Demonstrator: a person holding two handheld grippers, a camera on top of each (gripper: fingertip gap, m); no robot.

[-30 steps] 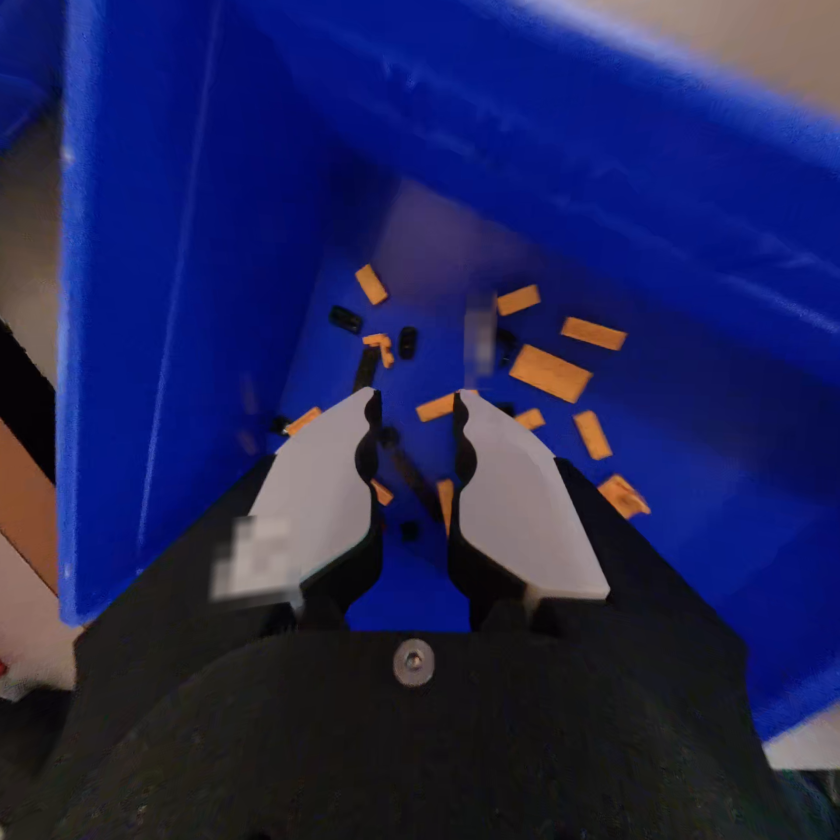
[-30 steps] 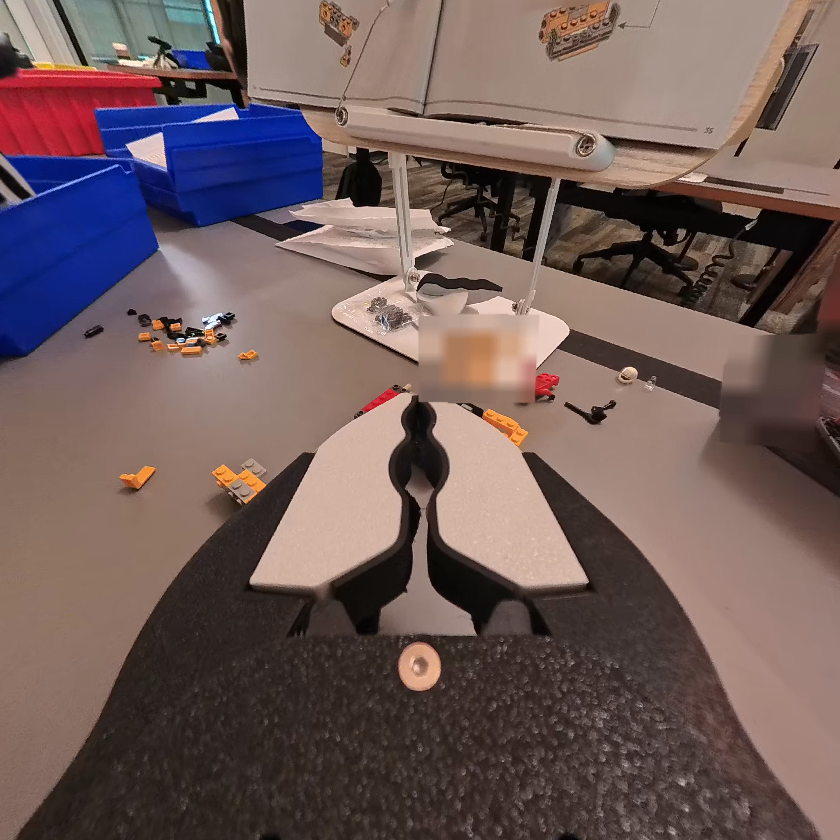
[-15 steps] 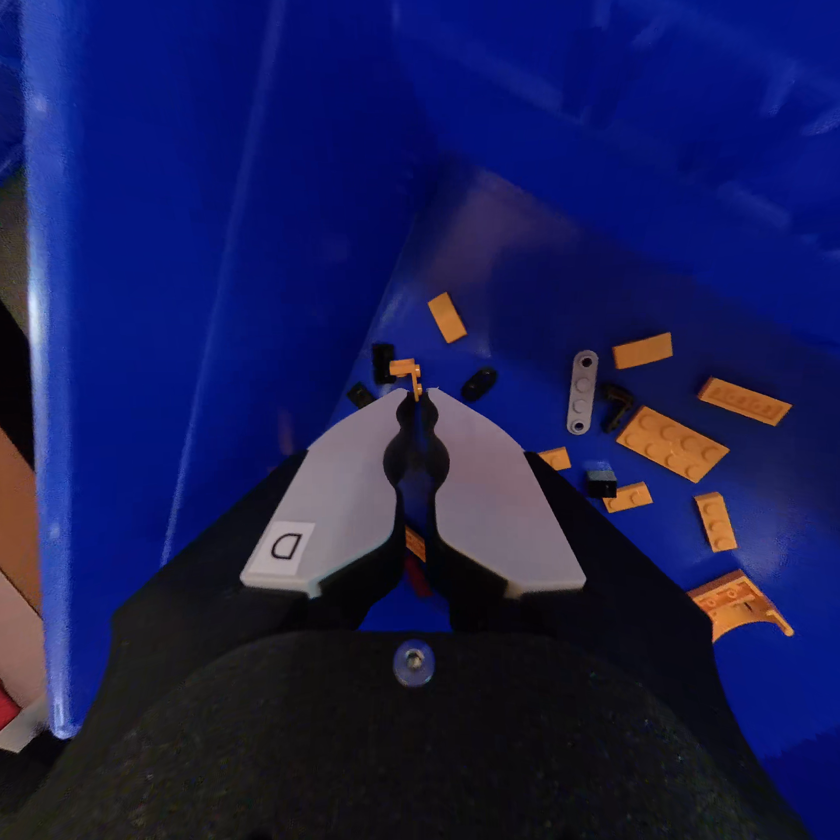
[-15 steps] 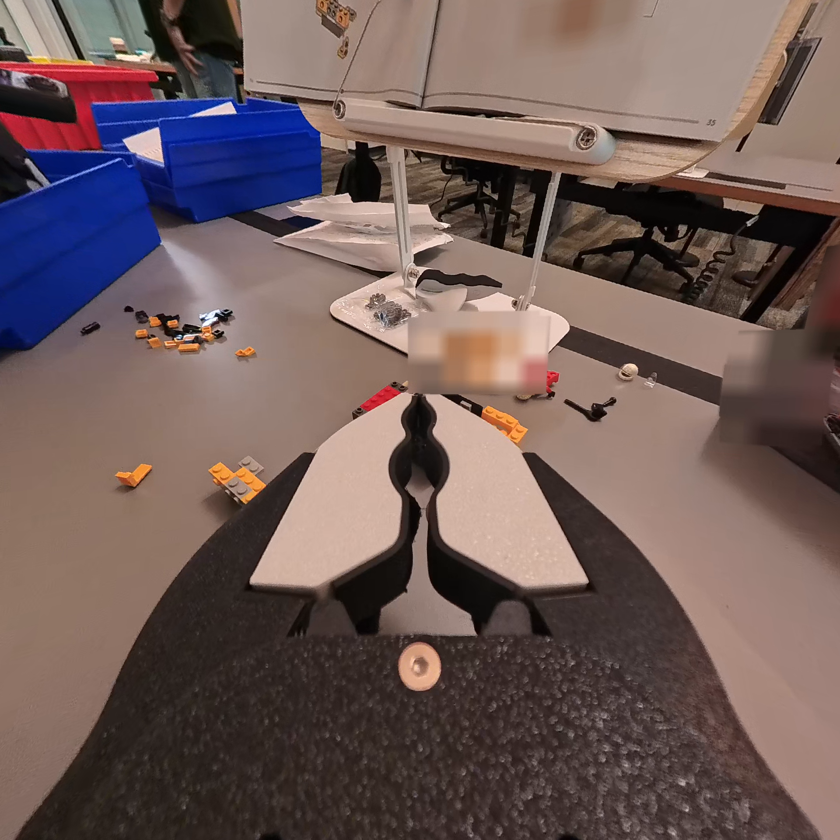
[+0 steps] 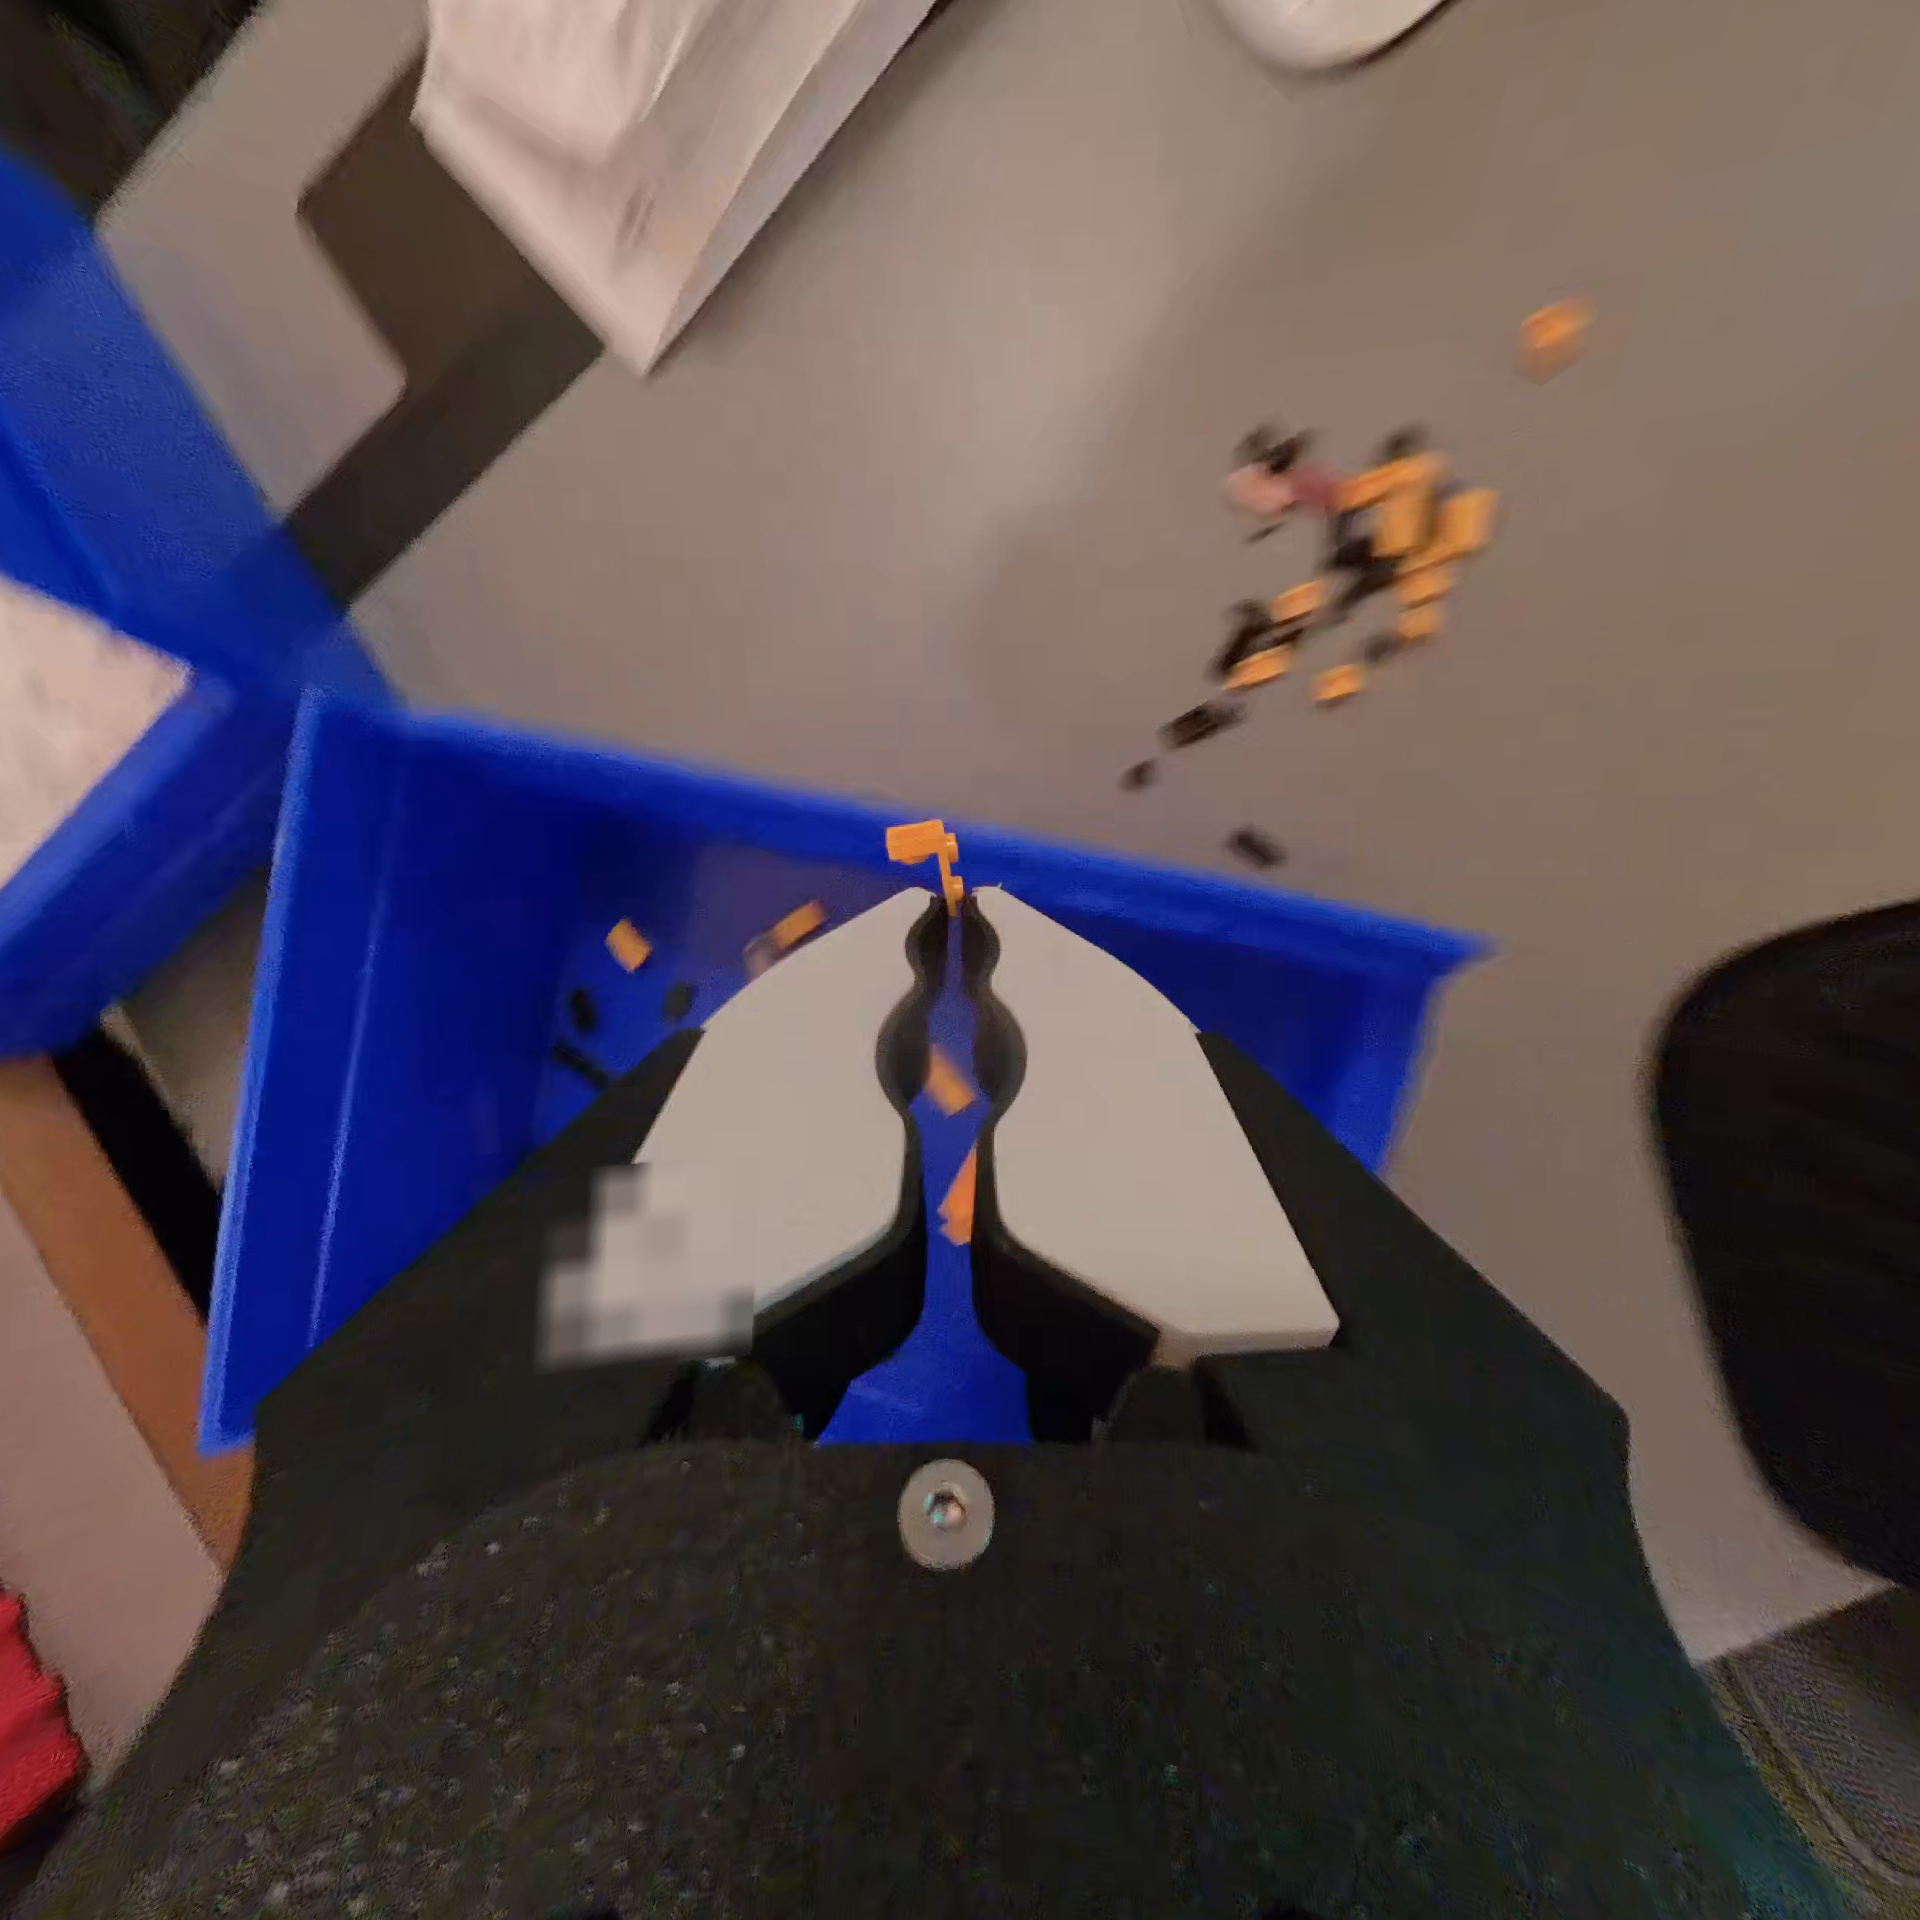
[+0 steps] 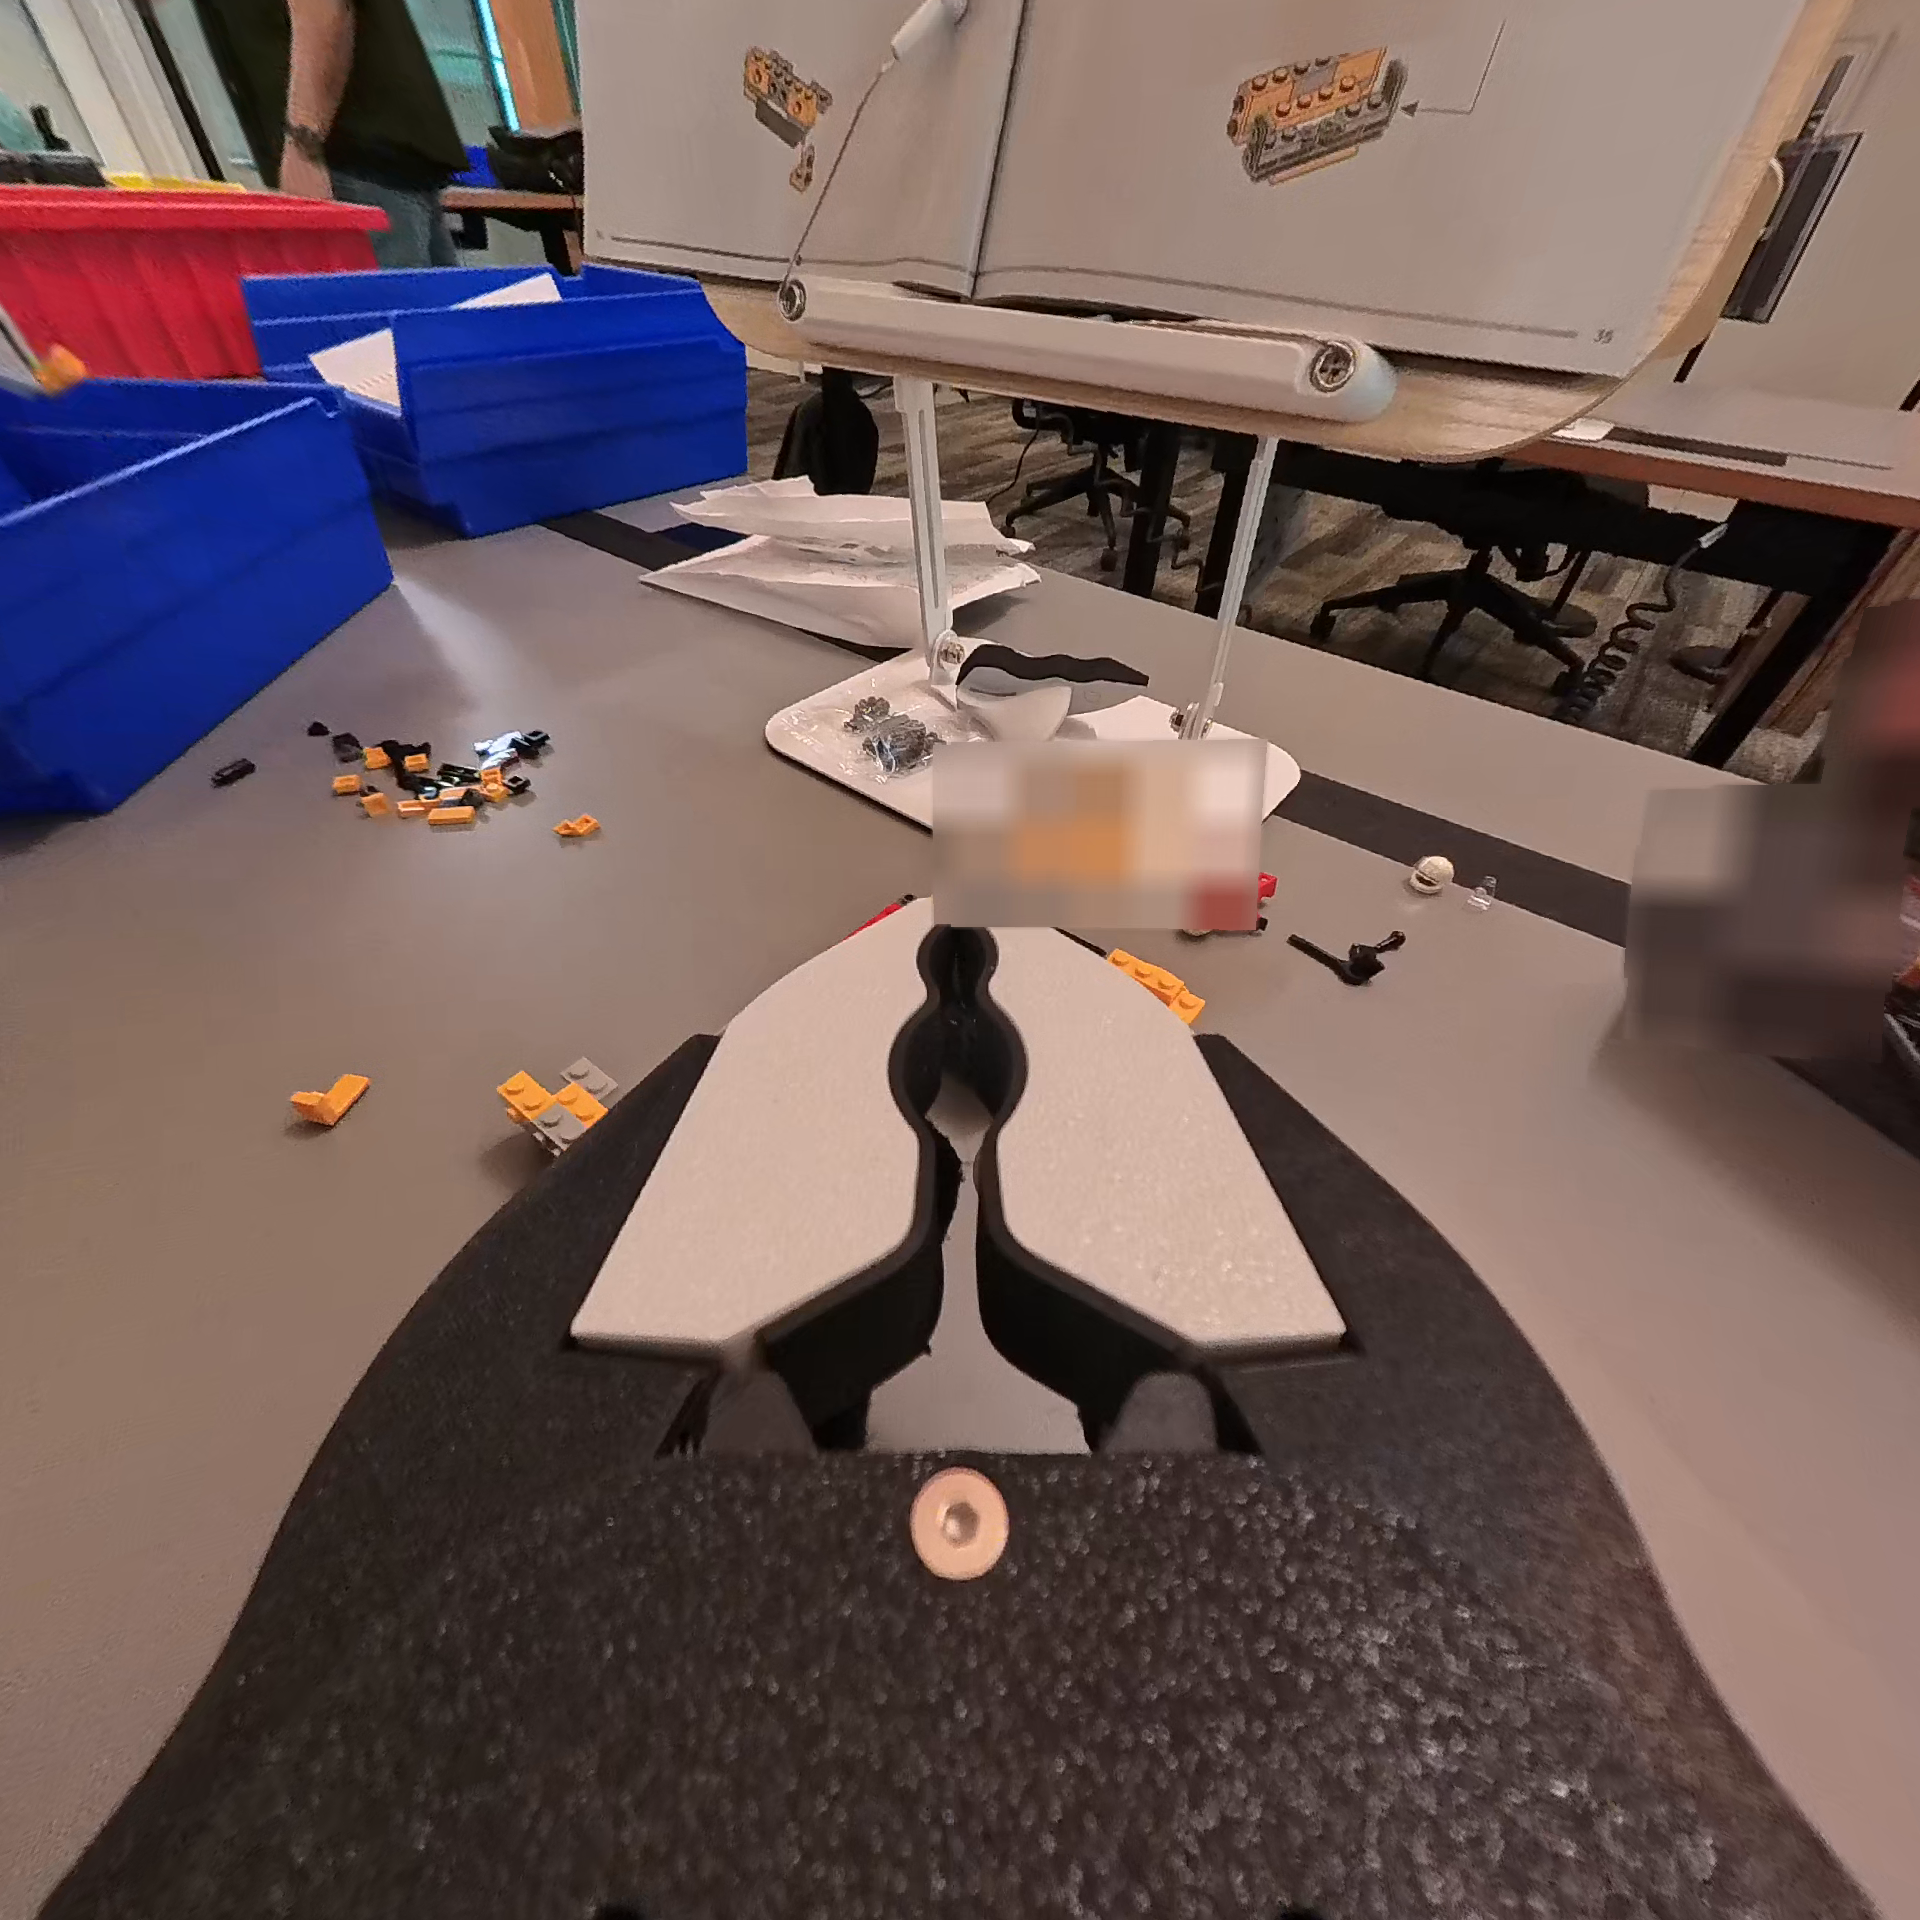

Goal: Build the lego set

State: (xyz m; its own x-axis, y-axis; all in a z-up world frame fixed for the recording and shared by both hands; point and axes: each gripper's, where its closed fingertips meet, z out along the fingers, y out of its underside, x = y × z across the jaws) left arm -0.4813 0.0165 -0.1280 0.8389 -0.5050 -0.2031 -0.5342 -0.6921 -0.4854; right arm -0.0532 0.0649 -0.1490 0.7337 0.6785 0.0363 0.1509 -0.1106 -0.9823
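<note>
I have the left gripper [image 5: 951,902] pinched on a small orange bracket [image 5: 928,854] by its lower leg, above the blue bin [image 5: 436,935], so it clears the rim. It stands upright, its top arm pointing left. My right gripper [image 6: 958,940] rests closed and empty, near the loose pieces [image 6: 436,774] farther left.
</note>
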